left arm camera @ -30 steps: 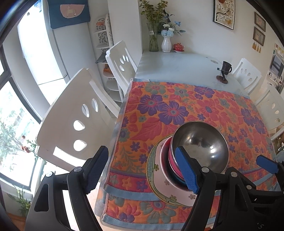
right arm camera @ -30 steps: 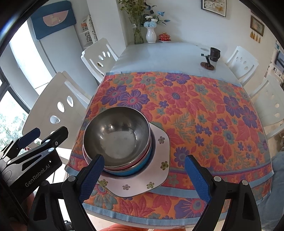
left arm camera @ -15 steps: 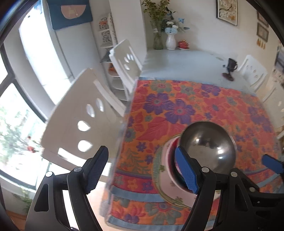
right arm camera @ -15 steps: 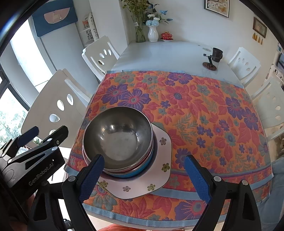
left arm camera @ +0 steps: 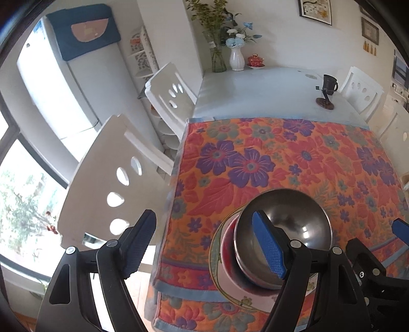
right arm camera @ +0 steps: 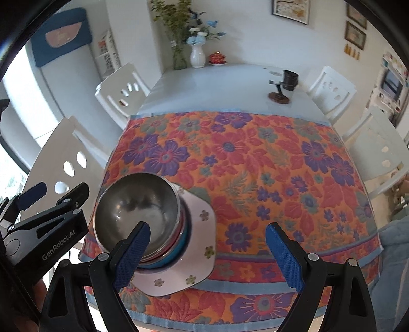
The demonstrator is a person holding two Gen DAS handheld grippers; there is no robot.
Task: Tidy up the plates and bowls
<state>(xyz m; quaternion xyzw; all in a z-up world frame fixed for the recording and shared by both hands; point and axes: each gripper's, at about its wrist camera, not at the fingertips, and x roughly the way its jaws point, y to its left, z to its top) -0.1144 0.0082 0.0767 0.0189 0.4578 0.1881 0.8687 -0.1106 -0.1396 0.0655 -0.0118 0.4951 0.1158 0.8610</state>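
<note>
Under steel bowl [right arm camera: 136,214] lower bowls [right arm camera: 179,251] mostly hidden, count unclear

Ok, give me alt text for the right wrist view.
A steel bowl tops nested bowls on a flowered white plate, near the floral cloth's front-left corner. The open right gripper hangs above, holding nothing.

White table [right arm camera: 230,84] is being half covered by a floral cloth [right arm camera: 255,166], ringed by white cutout chairs [left arm camera: 107,184]. Daylight is being let in through a window [left arm camera: 23,184] at left; framed pictures [right arm camera: 290,10] are being shown on white walls.
</note>
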